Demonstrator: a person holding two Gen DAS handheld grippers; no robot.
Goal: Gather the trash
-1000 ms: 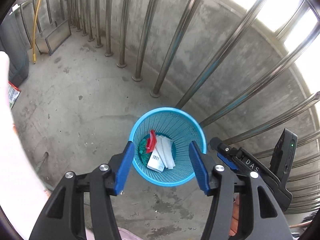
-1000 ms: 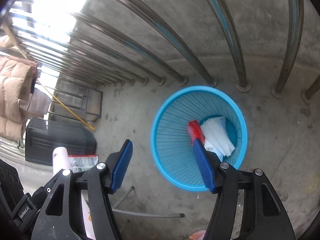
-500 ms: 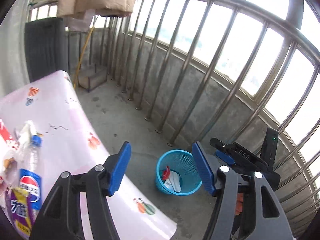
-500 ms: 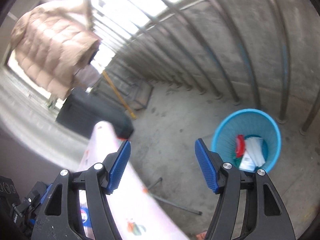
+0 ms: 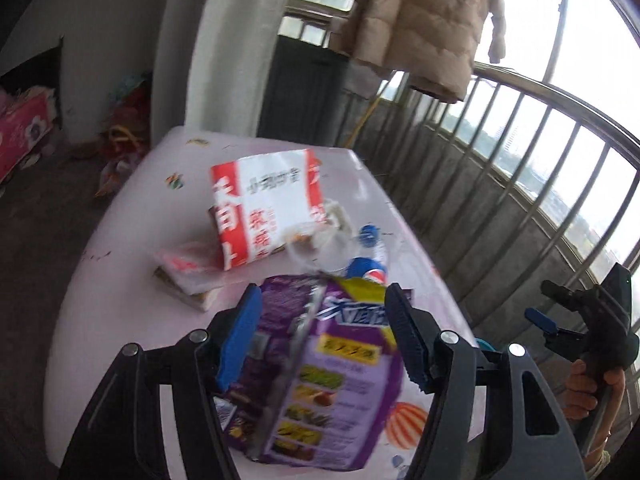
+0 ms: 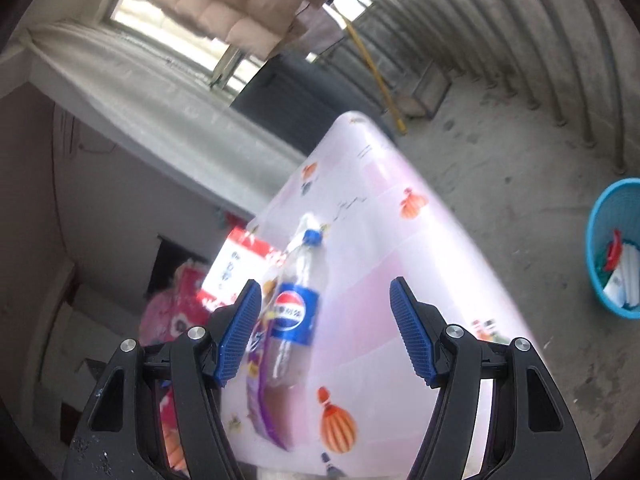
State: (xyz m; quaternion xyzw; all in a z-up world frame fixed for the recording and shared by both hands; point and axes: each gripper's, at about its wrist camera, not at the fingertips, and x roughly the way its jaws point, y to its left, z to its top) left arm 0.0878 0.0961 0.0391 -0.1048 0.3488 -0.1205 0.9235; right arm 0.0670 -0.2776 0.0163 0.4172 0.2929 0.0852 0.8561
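A purple snack bag (image 5: 316, 380) lies at the near edge of a pink table (image 5: 132, 240), between the wide-open, empty fingers of the left gripper (image 5: 320, 336). Beside it lies a Pepsi bottle (image 6: 296, 312), framed by the right gripper (image 6: 324, 332), equally open and empty. A blue wastebasket (image 6: 600, 248) stands on the concrete floor, well apart.

A purple snack bag (image 5: 320, 364) is framed between the spread jaws of the left gripper (image 5: 322, 334) above a pink surface (image 5: 132, 240), a Pepsi bottle (image 5: 366, 264) lying beyond.
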